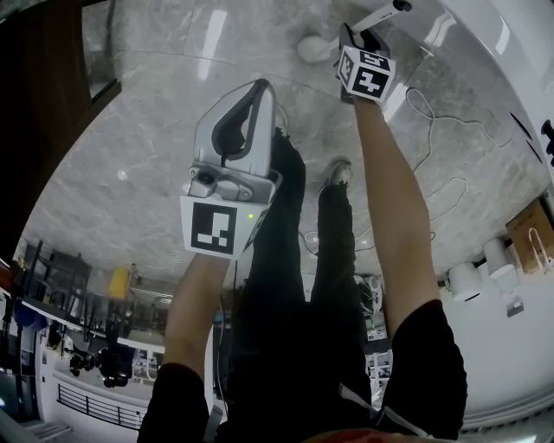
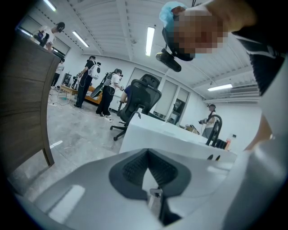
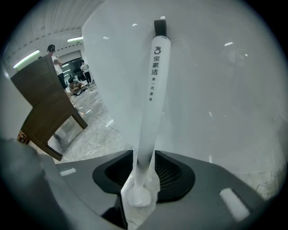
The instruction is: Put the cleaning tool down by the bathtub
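Observation:
The cleaning tool has a long white handle [image 3: 153, 90] with a black cap at its far end. It leans on the white bathtub wall [image 3: 216, 90]. In the head view the handle [image 1: 381, 16] runs up to the tub [image 1: 472, 30], and its pale round head [image 1: 312, 48] rests on the floor. My right gripper [image 3: 143, 173] [image 1: 357, 39] is stretched far forward. Its jaws stand wide on either side of the handle, which stays between the pads without being squeezed. My left gripper [image 1: 256, 86] [image 2: 147, 155] hangs in front of my body, shut and empty.
Grey marble floor with a looping cable [image 1: 441, 130] near the tub. A dark wooden cabinet [image 3: 45, 103] [image 1: 35, 104] stands to the left. My legs and a shoe [image 1: 339, 173] are below. An office chair [image 2: 141, 96], several people and a black faucet [image 2: 213, 128] stand beyond.

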The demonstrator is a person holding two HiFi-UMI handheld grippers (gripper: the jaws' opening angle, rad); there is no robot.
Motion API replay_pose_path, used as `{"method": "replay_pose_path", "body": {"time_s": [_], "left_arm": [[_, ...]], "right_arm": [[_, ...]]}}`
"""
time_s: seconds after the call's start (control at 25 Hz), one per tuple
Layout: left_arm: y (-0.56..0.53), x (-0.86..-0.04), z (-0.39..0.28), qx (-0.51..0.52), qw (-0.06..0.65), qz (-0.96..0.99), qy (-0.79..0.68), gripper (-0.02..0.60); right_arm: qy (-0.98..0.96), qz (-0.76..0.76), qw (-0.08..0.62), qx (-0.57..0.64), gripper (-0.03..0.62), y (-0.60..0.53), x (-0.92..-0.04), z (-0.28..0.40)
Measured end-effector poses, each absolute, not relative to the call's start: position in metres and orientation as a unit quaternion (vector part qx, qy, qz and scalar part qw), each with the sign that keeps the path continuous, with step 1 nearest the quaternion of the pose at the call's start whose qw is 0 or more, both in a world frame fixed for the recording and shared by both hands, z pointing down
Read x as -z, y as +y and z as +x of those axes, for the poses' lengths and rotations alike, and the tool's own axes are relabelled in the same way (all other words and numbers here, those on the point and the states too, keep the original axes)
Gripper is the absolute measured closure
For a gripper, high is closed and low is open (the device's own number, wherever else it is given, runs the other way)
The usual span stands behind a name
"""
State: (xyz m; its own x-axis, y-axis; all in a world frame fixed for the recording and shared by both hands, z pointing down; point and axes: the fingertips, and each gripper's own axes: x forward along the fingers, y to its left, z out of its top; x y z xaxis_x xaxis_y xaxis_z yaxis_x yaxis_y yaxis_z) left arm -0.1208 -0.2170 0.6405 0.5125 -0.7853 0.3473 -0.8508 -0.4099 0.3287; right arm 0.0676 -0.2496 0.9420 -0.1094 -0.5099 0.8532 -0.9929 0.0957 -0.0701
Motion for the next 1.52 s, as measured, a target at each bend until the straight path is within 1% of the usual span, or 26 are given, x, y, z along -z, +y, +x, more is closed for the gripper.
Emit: {"method": "replay_pose_path", "body": {"time_s": [0.6,0.68,0.72,0.96,1.2,1.52], "left_arm": [[-0.204,-0.573,-0.111,-0.033,0.215,0.836,-0.503,0.574],[-0.200,-0.561,-0.108,-0.031,0.214,0.837,-0.503,0.574],[-0.197,-0.556,-0.105,-0.035,0.214,0.838,-0.500,0.574],[-0.180,-0.504,-0.091,-0.037,0.199,0.844,-0.497,0.574],[-0.166,-0.448,-0.078,-0.030,0.187,0.843,-0.504,0.574],[-0.128,-0.374,-0.054,-0.023,0.177,0.834,-0.523,0.574]], "right_arm": [[-0.657,0.568,0.342,-0.358,0.437,-0.203,-0.876,0.071],[-0.655,0.570,0.339,-0.361,0.451,-0.195,-0.861,0.073],[-0.654,0.571,0.337,-0.364,0.468,-0.190,-0.854,0.075],[-0.656,0.569,0.329,-0.371,0.591,-0.157,-0.805,0.079],[-0.661,0.565,0.308,-0.385,0.594,-0.131,-0.745,0.080],[-0.668,0.567,0.287,-0.386,0.594,-0.095,-0.639,0.092]]}}
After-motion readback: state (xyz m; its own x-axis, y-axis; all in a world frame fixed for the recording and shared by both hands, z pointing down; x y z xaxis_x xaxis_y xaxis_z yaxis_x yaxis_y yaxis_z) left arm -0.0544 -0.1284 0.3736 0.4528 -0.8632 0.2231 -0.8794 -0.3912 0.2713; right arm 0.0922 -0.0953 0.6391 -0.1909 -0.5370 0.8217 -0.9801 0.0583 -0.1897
